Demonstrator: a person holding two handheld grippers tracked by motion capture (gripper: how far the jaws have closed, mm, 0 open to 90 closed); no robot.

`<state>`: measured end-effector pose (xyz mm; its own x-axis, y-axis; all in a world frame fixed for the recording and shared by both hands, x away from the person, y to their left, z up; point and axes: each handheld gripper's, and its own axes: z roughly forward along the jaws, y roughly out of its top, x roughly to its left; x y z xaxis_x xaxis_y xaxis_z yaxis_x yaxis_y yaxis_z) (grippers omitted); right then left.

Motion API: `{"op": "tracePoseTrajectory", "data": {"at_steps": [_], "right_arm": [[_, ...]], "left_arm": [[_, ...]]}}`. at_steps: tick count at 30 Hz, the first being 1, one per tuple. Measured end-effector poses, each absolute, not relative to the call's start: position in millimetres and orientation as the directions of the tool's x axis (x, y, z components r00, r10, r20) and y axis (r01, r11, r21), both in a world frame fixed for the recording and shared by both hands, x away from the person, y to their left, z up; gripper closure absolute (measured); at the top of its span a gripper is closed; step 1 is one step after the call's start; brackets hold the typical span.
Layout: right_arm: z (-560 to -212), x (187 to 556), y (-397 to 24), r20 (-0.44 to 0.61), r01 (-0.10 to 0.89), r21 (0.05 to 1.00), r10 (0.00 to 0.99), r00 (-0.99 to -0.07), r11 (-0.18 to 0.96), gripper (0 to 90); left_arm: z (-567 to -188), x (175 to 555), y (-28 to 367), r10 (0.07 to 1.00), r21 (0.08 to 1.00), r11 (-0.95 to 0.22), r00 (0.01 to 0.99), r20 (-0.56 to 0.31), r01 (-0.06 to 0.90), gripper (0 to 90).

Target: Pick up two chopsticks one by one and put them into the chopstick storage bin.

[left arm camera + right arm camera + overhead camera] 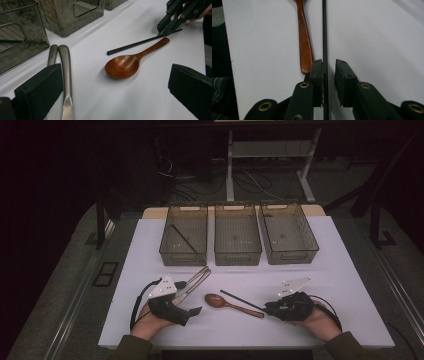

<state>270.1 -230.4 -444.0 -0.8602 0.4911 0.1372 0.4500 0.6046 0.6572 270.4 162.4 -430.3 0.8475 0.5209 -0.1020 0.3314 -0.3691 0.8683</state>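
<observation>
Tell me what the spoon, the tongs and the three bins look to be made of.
Spoon: likely wood, reddish-brown, with a soft sheen like lacquer. Tongs: metal by their look, brushed grey with dull highlights. Bins: smoky see-through plastic, probably; the ribbed floor shows through the walls.

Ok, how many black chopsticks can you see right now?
2. One chopstick lies slanted in the left bin; the other chopstick lies on the table beside the wooden spoon, between the right gripper's jaws.
</observation>
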Motion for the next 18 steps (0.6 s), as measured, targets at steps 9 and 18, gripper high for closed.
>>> {"op": "tracePoseTrajectory", "data": {"at_steps": [9, 18], "right_arm": [[-446.4, 266.8, -225.3, 0.079, 0.410, 0.656, 0.482, -0.873, 0.634, 80.9], [-446.6, 267.1, -225.3, 0.082, 0.413, 0.654, 0.484, -0.871, 0.633, 85.2]], "left_arm": [[-430.6, 270.5, 162.3, 0.520, 0.868, -0.370, 0.848, -0.102, 0.332, 0.0], [-431.0, 270.1, 160.8, 0.514, 0.866, -0.374, 0.851, -0.103, 0.331, 0.0]]}}
